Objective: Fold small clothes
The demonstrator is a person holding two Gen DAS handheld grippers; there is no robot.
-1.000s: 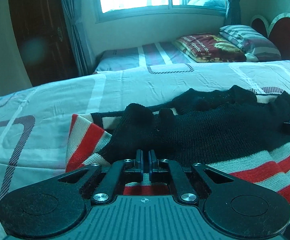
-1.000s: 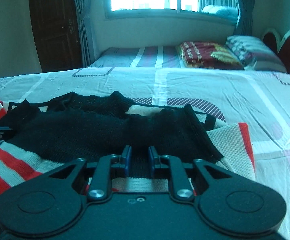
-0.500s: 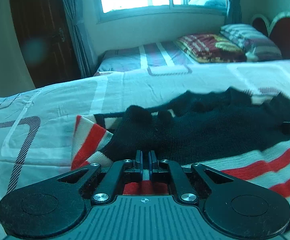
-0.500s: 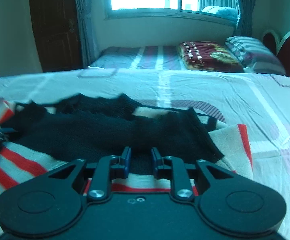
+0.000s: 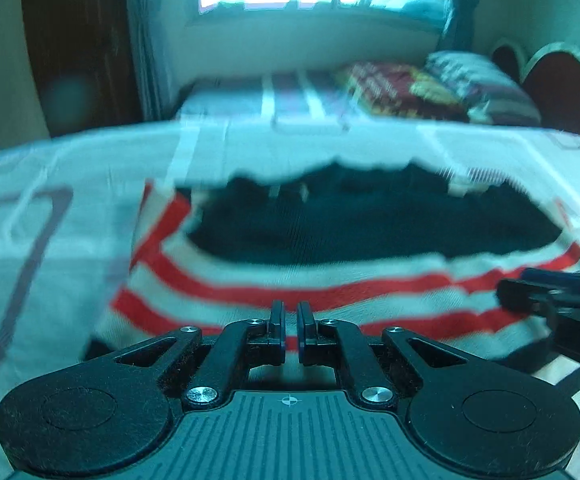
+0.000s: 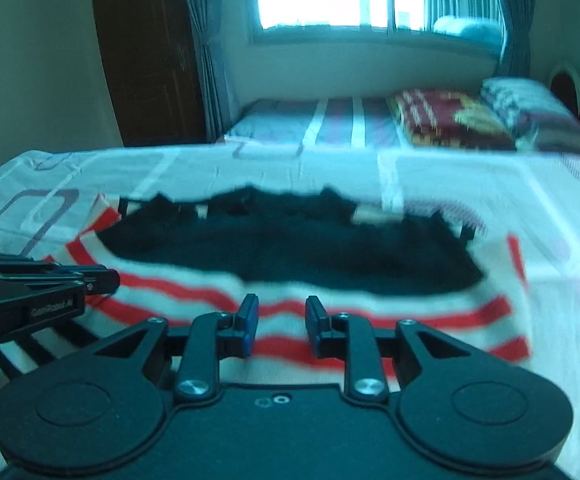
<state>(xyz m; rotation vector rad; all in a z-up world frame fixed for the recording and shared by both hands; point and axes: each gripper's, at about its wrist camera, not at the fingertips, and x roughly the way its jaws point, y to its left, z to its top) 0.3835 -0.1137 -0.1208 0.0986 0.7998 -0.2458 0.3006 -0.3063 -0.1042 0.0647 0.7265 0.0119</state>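
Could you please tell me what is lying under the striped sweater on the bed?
The sweater lies on the patterned bedsheet, which shows around it. Its black part is folded on top. Anything beneath the fabric is covered.

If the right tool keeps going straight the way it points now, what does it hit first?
Most likely the striped sweater: the right tool points down at its red-and-white bands, just short of the black part. Blur makes depth uncertain.

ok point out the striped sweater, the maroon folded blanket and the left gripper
striped sweater [image 6: 370, 280]: right wrist view, on its black folded-over part
maroon folded blanket [image 6: 442, 118]: right wrist view, on its top face, on the far bed
left gripper [image 5: 290, 322]: left wrist view, midway between its fingertips
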